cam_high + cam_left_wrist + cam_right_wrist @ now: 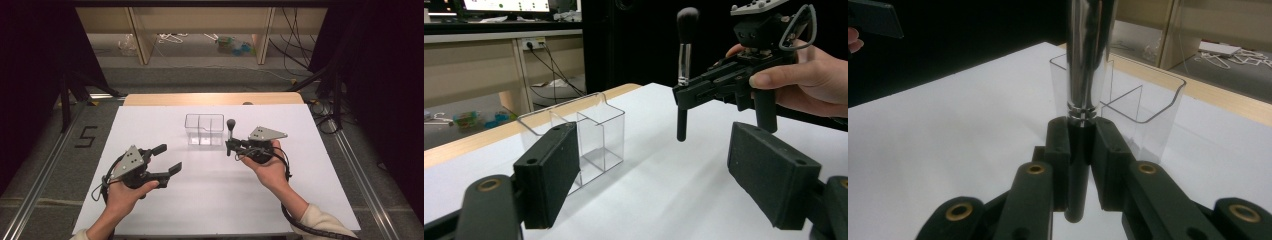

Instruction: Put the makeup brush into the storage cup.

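Brush lifted, not yet going into the box

The left gripper (167,159) is hanging wide open and empty over the worktop (210,200). The clear box (204,129) is standing empty beyond. The right gripper (229,146) is clamping the brush (230,129) by its handle, holding it upright just beside the box, so the drop-in is what I judge is remaining.

Brush (230,131) upright just right of the box (204,129); box at mid-table (210,200), toward its far edge
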### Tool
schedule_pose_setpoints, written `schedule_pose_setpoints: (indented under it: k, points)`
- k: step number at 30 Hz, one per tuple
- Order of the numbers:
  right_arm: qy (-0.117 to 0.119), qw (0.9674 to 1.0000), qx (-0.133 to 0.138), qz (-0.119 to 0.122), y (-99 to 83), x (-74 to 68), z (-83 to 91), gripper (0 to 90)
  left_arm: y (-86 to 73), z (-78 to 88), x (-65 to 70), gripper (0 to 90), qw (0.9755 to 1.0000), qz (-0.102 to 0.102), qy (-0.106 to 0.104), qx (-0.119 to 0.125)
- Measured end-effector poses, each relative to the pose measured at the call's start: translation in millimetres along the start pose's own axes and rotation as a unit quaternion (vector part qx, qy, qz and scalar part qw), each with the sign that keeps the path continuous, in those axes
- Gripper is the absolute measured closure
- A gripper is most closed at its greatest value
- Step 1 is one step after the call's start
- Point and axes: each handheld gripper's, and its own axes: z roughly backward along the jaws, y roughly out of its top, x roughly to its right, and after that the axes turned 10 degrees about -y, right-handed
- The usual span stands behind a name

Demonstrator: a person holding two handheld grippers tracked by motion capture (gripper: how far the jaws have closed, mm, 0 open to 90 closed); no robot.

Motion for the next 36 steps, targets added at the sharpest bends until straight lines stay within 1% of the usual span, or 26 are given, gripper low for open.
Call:
schedule_pose_setpoints:
  k: [2, 4, 5, 6, 7, 9, 10, 11, 12, 13, 15, 19, 20, 22, 23, 24, 25, 28, 30, 31, 34, 36]
  points:
    - [-0.005, 1.0000, -0.003, 0.002, 0.8, 1.8, 0.0, 79.4, -0.2, 3.9, -1.2, 20.3, 1.0000, -0.003, 0.003, 0.001]
    - [-0.003, 1.0000, 0.000, 0.000, 1.1, 2.3, -0.9, 79.4, -0.9, 6.2, -1.0, 20.4, 1.0000, -0.004, 0.006, 0.005]
    - [-0.008, 1.0000, -0.002, 0.003, 1.6, 2.6, -0.5, 79.5, -1.2, 7.2, -0.5, 20.7, 0.9999, 0.000, 0.009, 0.007]
    - [-0.003, 1.0000, 0.002, -0.001, 1.7, 2.3, -1.6, 79.5, -1.4, 8.2, -0.1, 20.7, 0.9999, 0.003, 0.010, 0.009]
    - [-0.004, 1.0000, 0.002, 0.000, 2.2, 2.5, -1.8, 79.5, -1.4, 8.2, -0.1, 20.7, 0.9999, 0.003, 0.010, 0.009]
    - [-0.006, 1.0000, 0.001, 0.003, 3.5, 3.2, -0.6, 79.5, -1.8, 10.4, -0.2, 20.7, 0.9999, -0.004, 0.011, 0.008]
    - [-0.006, 1.0000, 0.003, 0.002, 3.8, 3.3, -0.6, 79.5, -3.8, 11.0, 0.2, 20.7, 0.9999, -0.001, 0.008, 0.013]
    - [-0.006, 1.0000, 0.003, 0.002, 3.8, 3.3, -0.6, 79.5, -3.8, 11.0, 0.2, 20.6, 0.9999, -0.001, 0.008, 0.013]
    - [-0.005, 1.0000, 0.003, -0.001, 4.1, 3.1, -0.7, 79.5, -4.1, 12.8, 1.2, 20.6, 0.9999, -0.001, 0.012, 0.005]
    - [-0.004, 1.0000, 0.006, -0.002, 4.3, 3.6, -0.9, 79.5, -4.9, 13.5, 1.4, 20.6, 0.9999, -0.001, 0.011, 0.004]
    - [-0.004, 1.0000, 0.006, -0.003, 4.4, 3.6, -1.0, 79.5, -6.0, 15.7, 1.6, 20.6, 0.9999, -0.004, 0.011, 0.002]
    - [-0.006, 1.0000, 0.006, 0.002, 5.5, 2.8, -2.9, 79.5, -8.7, 20.6, 1.4, 20.6, 0.9999, -0.002, 0.014, 0.000]
    - [-0.006, 1.0000, -0.002, 0.005, 6.2, 2.8, -2.7, 79.5, -8.7, 20.6, 1.4, 20.6, 0.9999, -0.002, 0.014, 0.000]
    - [-0.004, 1.0000, 0.006, 0.002, 6.3, 1.7, -4.5, 79.5, -9.8, 22.7, 1.9, 20.7, 0.9999, 0.001, 0.014, -0.001]
    - [-0.004, 1.0000, 0.004, 0.005, 6.8, 1.6, -4.1, 79.5, -10.6, 23.8, 2.4, 21.2, 0.9998, 0.006, 0.019, 0.000]
    - [-0.004, 1.0000, 0.004, 0.005, 6.8, 1.6, -4.1, 79.5, -10.8, 25.3, 1.6, 21.2, 0.9998, 0.000, 0.018, -0.001]
    - [-0.004, 1.0000, 0.001, 0.006, 7.6, 1.5, -4.0, 79.4, -11.3, 26.3, 2.0, 21.4, 0.9998, 0.005, 0.021, 0.000]
    - [-0.004, 1.0000, 0.003, 0.006, 8.4, 1.6, -4.5, 79.5, -12.3, 28.5, 1.9, 21.2, 0.9998, 0.003, 0.021, -0.003]
    - [-0.006, 1.0000, 0.003, 0.005, 8.5, 1.8, -4.8, 79.5, -13.0, 28.3, 2.2, 21.2, 0.9998, 0.003, 0.021, -0.003]
    - [-0.009, 0.9999, 0.002, 0.007, 8.6, 2.1, -5.4, 79.5, -13.0, 27.9, 2.0, 21.1, 0.9998, -0.001, 0.020, -0.004]
    - [-0.009, 0.9999, 0.003, 0.009, 8.8, 2.6, -5.4, 79.5, -13.3, 27.3, 2.1, 21.1, 0.9997, -0.001, 0.022, -0.005]
    - [-0.005, 1.0000, 0.006, 0.005, 9.0, 3.1, -6.5, 79.5, -14.0, 26.7, 2.3, 21.1, 0.9997, -0.001, 0.023, -0.010]
